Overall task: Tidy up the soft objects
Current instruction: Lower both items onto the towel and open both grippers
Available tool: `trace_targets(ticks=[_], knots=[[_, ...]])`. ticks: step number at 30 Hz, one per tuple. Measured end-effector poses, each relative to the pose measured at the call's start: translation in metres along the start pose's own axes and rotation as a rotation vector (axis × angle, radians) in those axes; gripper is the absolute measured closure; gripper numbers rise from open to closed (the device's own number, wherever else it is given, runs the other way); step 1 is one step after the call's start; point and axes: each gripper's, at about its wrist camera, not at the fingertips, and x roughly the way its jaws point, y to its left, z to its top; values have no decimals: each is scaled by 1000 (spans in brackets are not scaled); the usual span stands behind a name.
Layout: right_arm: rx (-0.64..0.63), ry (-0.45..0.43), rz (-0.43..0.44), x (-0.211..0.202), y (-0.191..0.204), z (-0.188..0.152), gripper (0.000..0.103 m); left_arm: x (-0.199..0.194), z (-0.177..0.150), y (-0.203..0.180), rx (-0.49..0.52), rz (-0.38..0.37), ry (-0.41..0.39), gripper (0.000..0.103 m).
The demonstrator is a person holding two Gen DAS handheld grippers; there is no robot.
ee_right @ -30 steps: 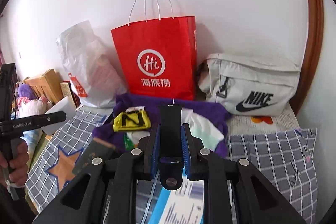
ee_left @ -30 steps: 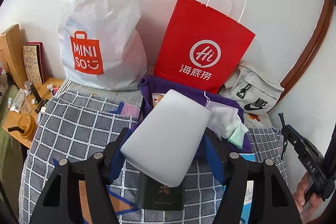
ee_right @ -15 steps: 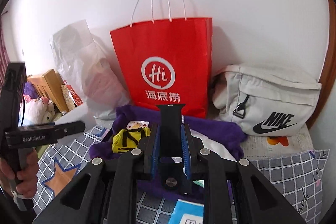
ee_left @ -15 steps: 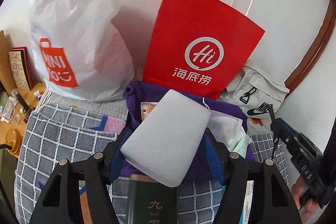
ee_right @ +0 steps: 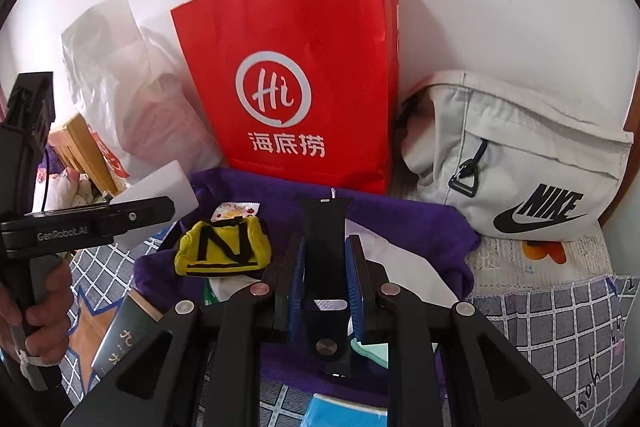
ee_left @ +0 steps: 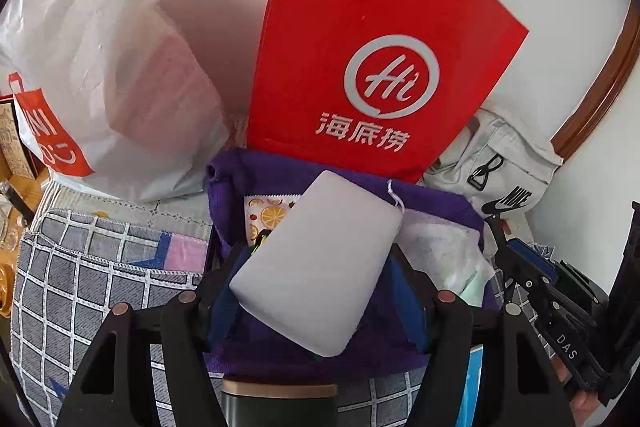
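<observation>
My left gripper (ee_left: 316, 259) is shut on a white foam block (ee_left: 316, 263), held tilted above a purple towel (ee_left: 432, 195) on the bed. My right gripper (ee_right: 326, 259) is shut on a black watch strap (ee_right: 325, 227), held upright over the same purple towel (ee_right: 420, 223). On the towel lie a yellow pouch with black stripes (ee_right: 224, 247), an orange-print packet (ee_left: 266, 215) and white tissue-like pieces (ee_left: 444, 255). The left gripper with its block (ee_right: 160, 195) shows at the left of the right wrist view.
A red paper bag (ee_right: 296, 75) stands against the wall behind the towel. A white Miniso plastic bag (ee_left: 104, 67) is to its left, a grey Nike bag (ee_right: 520, 163) to its right. A dark green booklet (ee_left: 280, 407) lies on the checked bedcover (ee_left: 100, 291).
Both grippers have moved forward toward the red bag and the purple towel, which now look larger. Each still holds its object.
</observation>
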Motion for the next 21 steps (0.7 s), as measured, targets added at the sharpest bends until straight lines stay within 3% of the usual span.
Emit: trace_targets(ticks=[5, 10, 15, 21], knots=[[15, 55, 40, 20, -6, -5, 83, 10, -1, 7, -9, -7, 30, 37], [-3, 118, 17, 42, -6, -13, 83, 18, -2, 4, 15, -1, 47, 37], [-1, 178, 83, 60, 1, -21, 83, 25, -3, 5, 12, -2, 68, 37], [6, 228, 93, 74, 7, -27, 82, 29, -3, 7, -7, -23, 80, 36]])
